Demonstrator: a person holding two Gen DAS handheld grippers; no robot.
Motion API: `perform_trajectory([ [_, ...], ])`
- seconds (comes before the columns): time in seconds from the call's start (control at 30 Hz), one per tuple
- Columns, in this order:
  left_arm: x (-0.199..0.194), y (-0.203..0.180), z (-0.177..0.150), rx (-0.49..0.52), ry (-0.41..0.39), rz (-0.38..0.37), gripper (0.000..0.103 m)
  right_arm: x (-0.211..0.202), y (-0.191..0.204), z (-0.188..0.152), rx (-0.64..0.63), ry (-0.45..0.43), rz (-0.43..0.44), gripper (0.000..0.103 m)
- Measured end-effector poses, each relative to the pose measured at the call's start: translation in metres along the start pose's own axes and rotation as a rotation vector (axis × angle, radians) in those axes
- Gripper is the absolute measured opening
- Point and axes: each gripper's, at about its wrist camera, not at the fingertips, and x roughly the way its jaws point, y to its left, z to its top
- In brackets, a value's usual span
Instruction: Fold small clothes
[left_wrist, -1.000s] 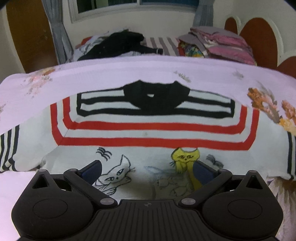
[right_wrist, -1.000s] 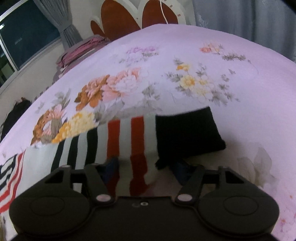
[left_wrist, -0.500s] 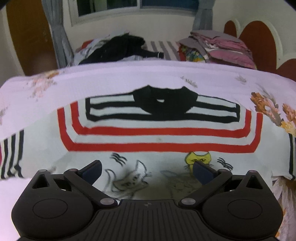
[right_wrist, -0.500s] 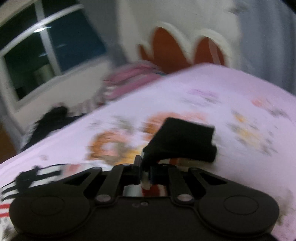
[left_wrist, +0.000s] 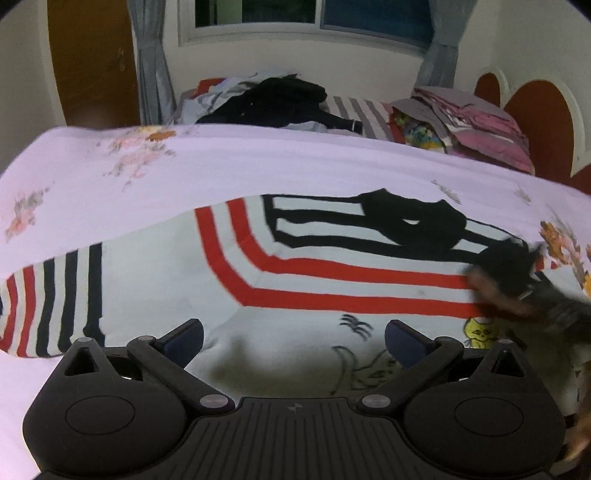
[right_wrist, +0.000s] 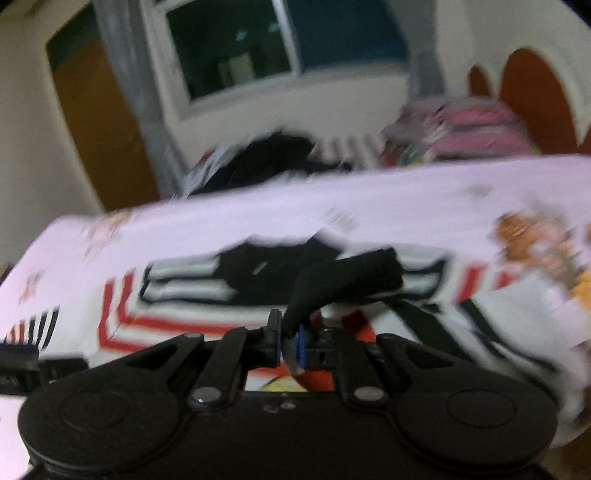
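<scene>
A white sweater (left_wrist: 258, 280) with red and black stripes, a black collar and cat drawings lies flat on the bed. My left gripper (left_wrist: 293, 338) hangs open over its lower left part, with nothing between the fingers. The striped left sleeve (left_wrist: 55, 299) lies spread out to the left. My right gripper (right_wrist: 290, 339) pinches the black cuff (right_wrist: 347, 280) of the right sleeve; its jaws are opening slightly with the cuff still between them. The sleeve is lifted over the sweater's chest (right_wrist: 177, 317). In the left wrist view the right gripper (left_wrist: 532, 295) shows blurred at the right with the cuff (left_wrist: 506, 262).
The bed has a pink floral sheet (left_wrist: 221, 166). Beyond its far edge lie a loose pile of dark clothes (left_wrist: 280, 99) and a folded pink stack (left_wrist: 476, 122). A red and white headboard (left_wrist: 535, 110) stands at the right, a brown door (left_wrist: 88, 62) at the left.
My right gripper shut on the black cuff and swung it up and leftwards over the sweater's body. My left gripper slid left along the sweater's lower part and stayed open.
</scene>
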Motion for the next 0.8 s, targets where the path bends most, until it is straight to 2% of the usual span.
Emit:
perform_trajectory([
  [0.1, 0.009, 0.012, 0.001, -0.029, 0.014, -0.038, 0.103, 0.016, 0.020, -0.012, 0.006, 0.062, 0.029, 0.027],
  [0.13, 0.012, 0.013, 0.001, -0.034, 0.014, -0.059, 0.103, 0.011, 0.030, -0.019, 0.004, 0.069, 0.036, 0.036],
  [0.2, 0.018, 0.011, 0.001, -0.041, 0.024, -0.114, 0.103, 0.000, 0.036, -0.022, 0.005, 0.063, 0.054, 0.046],
  [0.23, 0.021, 0.008, 0.001, -0.041, 0.036, -0.141, 0.103, -0.008, 0.036, -0.022, -0.007, 0.052, 0.046, 0.046],
  [0.33, 0.037, -0.008, 0.000, -0.034, 0.088, -0.237, 0.103, -0.037, 0.030, -0.028, -0.054, 0.011, -0.028, 0.048],
  [0.47, 0.058, -0.038, -0.005, -0.015, 0.140, -0.349, 0.103, -0.072, -0.006, -0.044, -0.064, 0.001, -0.162, 0.052],
  [0.53, 0.064, -0.055, -0.008, -0.001, 0.142, -0.367, 0.102, -0.083, -0.023, -0.054, -0.053, 0.003, -0.232, 0.054],
  [0.57, 0.068, -0.062, -0.009, -0.001, 0.146, -0.373, 0.096, -0.089, -0.032, -0.058, -0.042, 0.006, -0.262, 0.054],
  [0.6, 0.072, -0.067, -0.010, 0.000, 0.153, -0.381, 0.067, -0.094, -0.043, -0.062, -0.023, 0.012, -0.293, 0.055],
  [0.63, 0.078, -0.071, -0.011, 0.006, 0.168, -0.391, 0.049, -0.096, -0.051, -0.066, -0.001, 0.015, -0.312, 0.055],
  [0.8, 0.083, -0.081, -0.012, 0.003, 0.129, -0.376, 0.046, -0.095, -0.088, -0.072, 0.103, 0.018, -0.354, 0.055],
])
